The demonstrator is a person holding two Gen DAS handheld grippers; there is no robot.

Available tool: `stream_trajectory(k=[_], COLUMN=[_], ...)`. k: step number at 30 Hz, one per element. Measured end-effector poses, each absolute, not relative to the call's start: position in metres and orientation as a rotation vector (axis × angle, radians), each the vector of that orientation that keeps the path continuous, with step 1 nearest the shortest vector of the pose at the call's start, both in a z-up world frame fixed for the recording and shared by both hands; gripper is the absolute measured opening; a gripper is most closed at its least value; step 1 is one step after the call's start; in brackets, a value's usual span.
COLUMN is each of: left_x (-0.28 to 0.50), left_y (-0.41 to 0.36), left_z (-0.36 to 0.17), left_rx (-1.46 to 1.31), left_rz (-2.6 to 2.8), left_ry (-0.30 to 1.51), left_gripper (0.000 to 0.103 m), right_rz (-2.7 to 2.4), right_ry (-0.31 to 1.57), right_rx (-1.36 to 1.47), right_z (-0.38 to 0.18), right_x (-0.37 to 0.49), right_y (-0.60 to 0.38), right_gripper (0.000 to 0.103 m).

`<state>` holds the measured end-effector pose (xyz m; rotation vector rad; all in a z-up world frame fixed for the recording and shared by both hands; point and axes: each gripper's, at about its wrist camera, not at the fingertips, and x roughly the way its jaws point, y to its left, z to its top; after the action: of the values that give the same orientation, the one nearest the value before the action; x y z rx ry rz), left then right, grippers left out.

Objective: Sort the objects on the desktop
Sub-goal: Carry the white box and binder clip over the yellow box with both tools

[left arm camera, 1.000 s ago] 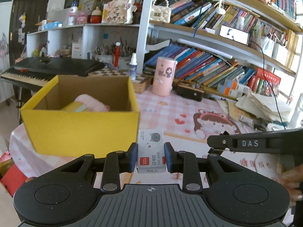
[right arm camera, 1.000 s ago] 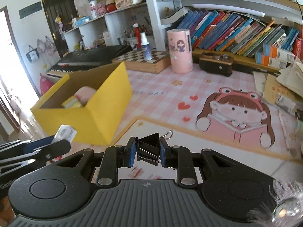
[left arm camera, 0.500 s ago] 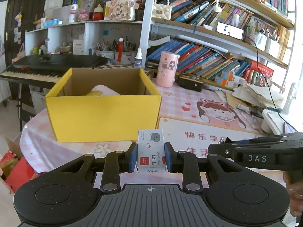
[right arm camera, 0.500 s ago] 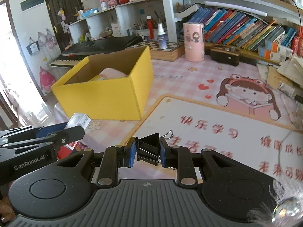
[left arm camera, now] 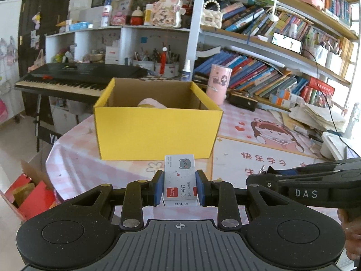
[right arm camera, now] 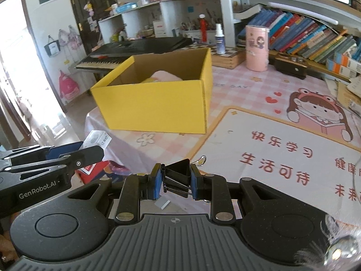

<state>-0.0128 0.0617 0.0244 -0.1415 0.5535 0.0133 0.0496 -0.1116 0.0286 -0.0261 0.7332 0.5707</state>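
Left gripper (left arm camera: 179, 186): its blue pads are clamped on the long sides of a small white staple box (left arm camera: 179, 179), a flat card carton with a grey cat print and a red label, held low in the centre of the left wrist view.
Right gripper (right arm camera: 175, 181): closed tight on a black binder clip (right arm camera: 177, 176), a folded metal triangle with thin wire handles, low in the centre of the right wrist view.
Yellow box (left arm camera: 155, 125): open-topped cardboard, smooth yellow outside and plain brown inside, standing in the middle of both views, well apart from both grippers; something soft and pink (left arm camera: 151, 103) shows over its near rim.
Table (right arm camera: 140, 155): covered in a glossy pink checked cloth; its rounded edge curves away at the lower left, and the floor drops off past it.
Desk mat (right arm camera: 282, 153): pale and flat, with an orange border and red characters, filling the right half of the right wrist view, bare between the yellow box and the grippers.
Open room: a strip of cloth lies free in front of the yellow box.
Back edge: a pink cylinder (left arm camera: 218, 83) and bookshelves (left arm camera: 270, 74) crowd the upper right.
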Motion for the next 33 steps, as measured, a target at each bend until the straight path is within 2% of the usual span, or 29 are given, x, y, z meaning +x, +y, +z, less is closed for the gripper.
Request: stream_trajectory(k=[21,33], left_x=[-0.004,0.064], left_y=[0.088,0.097], left_z=[0.043,0.069], left_rx=[-0.150,-0.125], left_rz=[0.048,0.102], left_ry=[0.463,0.356], left_gripper=[0.028,0.028], right_rz=[0.613,0.644], right_ry=[0.723,0.544], right_rx=[-0.076,-0.098], right_z=[0.038,0.080], right_x=[0.059,0.129], right_y=[-0.079,-0.067], right_gripper=[0.023,0.023])
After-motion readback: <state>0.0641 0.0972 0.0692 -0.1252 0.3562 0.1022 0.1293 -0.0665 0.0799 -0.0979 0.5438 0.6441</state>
